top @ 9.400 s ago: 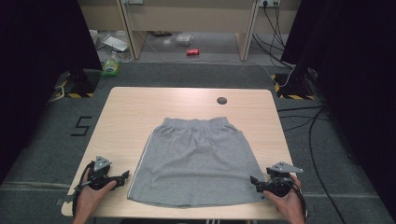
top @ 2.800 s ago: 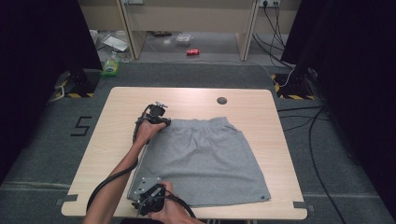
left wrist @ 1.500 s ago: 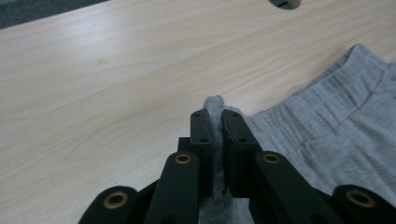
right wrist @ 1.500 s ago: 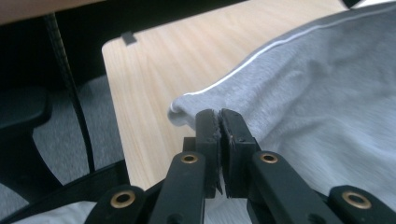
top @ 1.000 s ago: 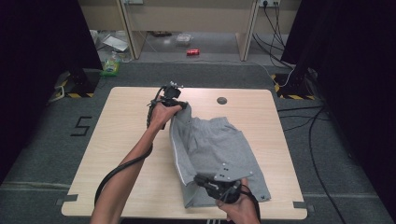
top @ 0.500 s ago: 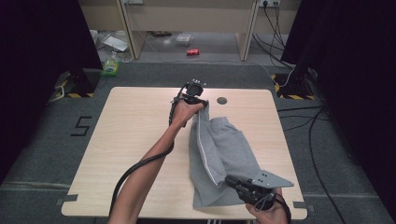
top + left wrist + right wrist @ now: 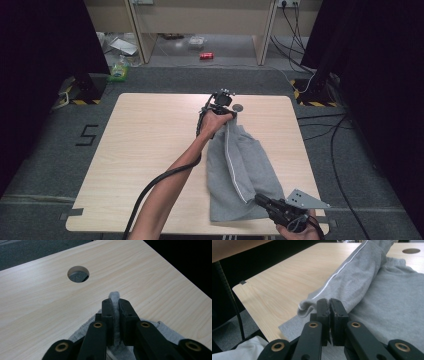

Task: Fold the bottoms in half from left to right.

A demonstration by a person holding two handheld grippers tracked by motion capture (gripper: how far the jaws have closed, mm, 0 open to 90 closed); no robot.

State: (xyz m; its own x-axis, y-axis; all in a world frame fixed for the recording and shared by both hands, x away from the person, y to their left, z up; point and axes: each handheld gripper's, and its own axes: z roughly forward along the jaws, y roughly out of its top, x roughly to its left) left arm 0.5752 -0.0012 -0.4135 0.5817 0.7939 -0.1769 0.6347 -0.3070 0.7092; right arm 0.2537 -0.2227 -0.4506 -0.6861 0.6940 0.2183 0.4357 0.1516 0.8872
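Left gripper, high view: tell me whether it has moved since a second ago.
Yes. The left gripper, shut on the grey shorts, has carried their edge rightward along the table's far side, and now sits beside the round hole.

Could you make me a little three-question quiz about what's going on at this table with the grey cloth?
1. True or false: both grippers are shut on the grey garment.
2. Which gripper holds the garment's far end, near the round hole in the table? A) left gripper B) right gripper C) neither
3. What runs along the raised fold of the garment?

Key
1. True: the left gripper and the right gripper each pinch grey fabric between closed jaws.
2. A, the left gripper; the right gripper pinches the near end.
3. A thin white stripe.
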